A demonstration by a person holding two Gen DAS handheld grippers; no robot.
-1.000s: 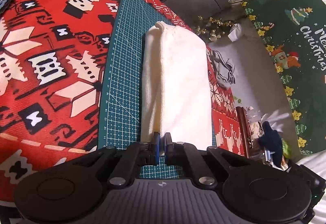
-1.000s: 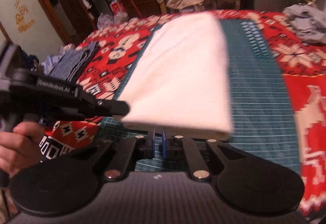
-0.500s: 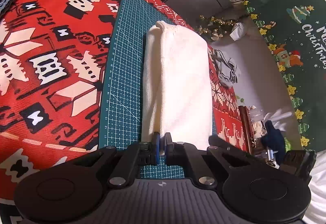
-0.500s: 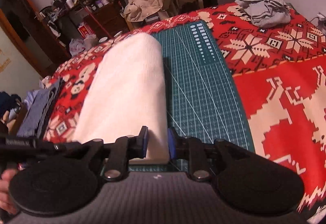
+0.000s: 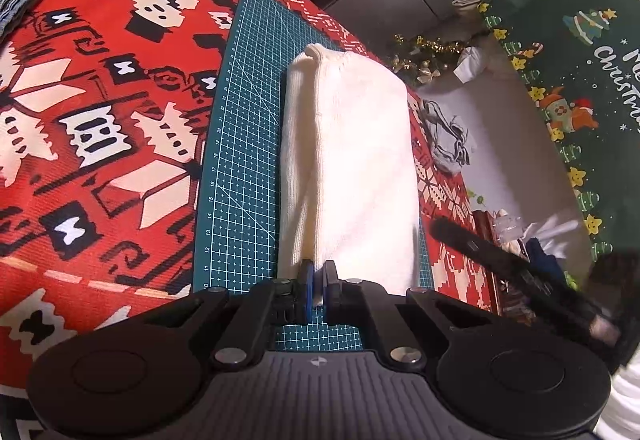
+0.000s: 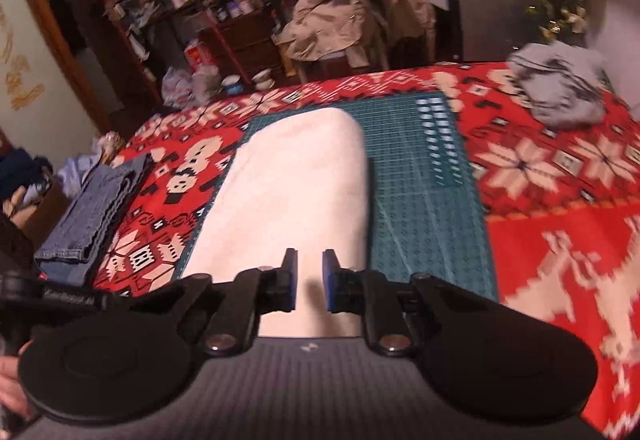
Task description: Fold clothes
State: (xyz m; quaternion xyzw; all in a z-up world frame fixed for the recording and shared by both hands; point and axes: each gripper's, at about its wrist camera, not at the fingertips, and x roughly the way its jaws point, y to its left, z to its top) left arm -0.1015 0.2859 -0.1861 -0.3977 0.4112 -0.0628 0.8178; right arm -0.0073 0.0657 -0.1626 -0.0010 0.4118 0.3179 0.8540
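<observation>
We see the white garment (image 5: 348, 168) lengthwise from both wrists, close and low over the mat (image 6: 424, 208); both views share the red cloth (image 5: 100, 120).

Cream garment (image 5: 352, 168) on green gridded mat (image 5: 244, 176), red patterned cloth (image 5: 104, 112).

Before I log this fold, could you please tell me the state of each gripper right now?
Left gripper: shut on the cream garment, near edge.
Right gripper: open, holding nothing, above the garment.
</observation>
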